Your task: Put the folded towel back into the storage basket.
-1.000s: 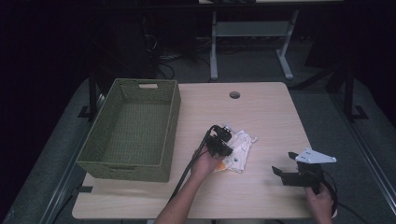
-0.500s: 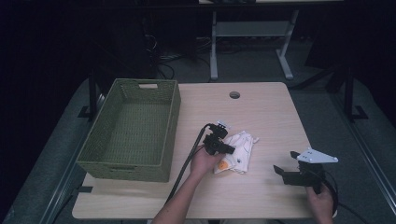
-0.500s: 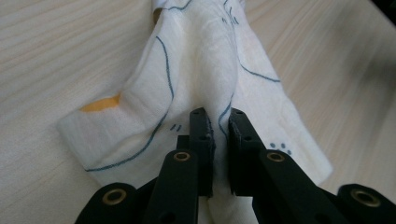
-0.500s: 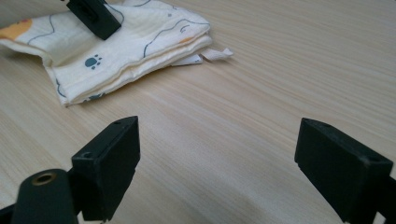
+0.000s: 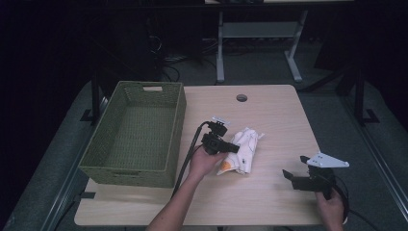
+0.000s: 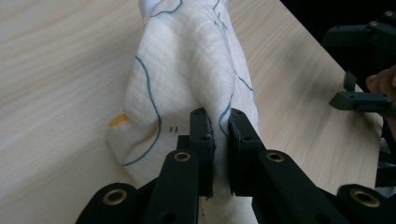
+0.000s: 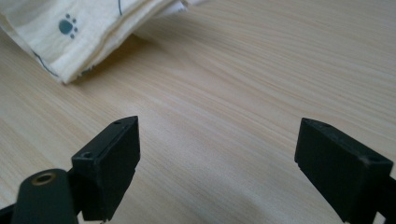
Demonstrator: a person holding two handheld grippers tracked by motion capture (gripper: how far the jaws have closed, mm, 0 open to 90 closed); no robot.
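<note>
left gripper point(image 6: 218, 140): jaws pinched tight on a fold of the white cloth point(image 6: 187, 74), cloth bunched w/ far end on the tabletop point(image 5: 269, 115), abt mid-table, nearer the front edge. right gripper point(image 7: 217, 168): jaws wide apart, holding nothing, near the front right corner. green basket point(image 5: 137, 139) along the left edge.

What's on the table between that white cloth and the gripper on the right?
Nothing: in the high view, bare tabletop separates the cloth from the right gripper. The right gripper view shows the same bare wood before its open jaws.
</note>
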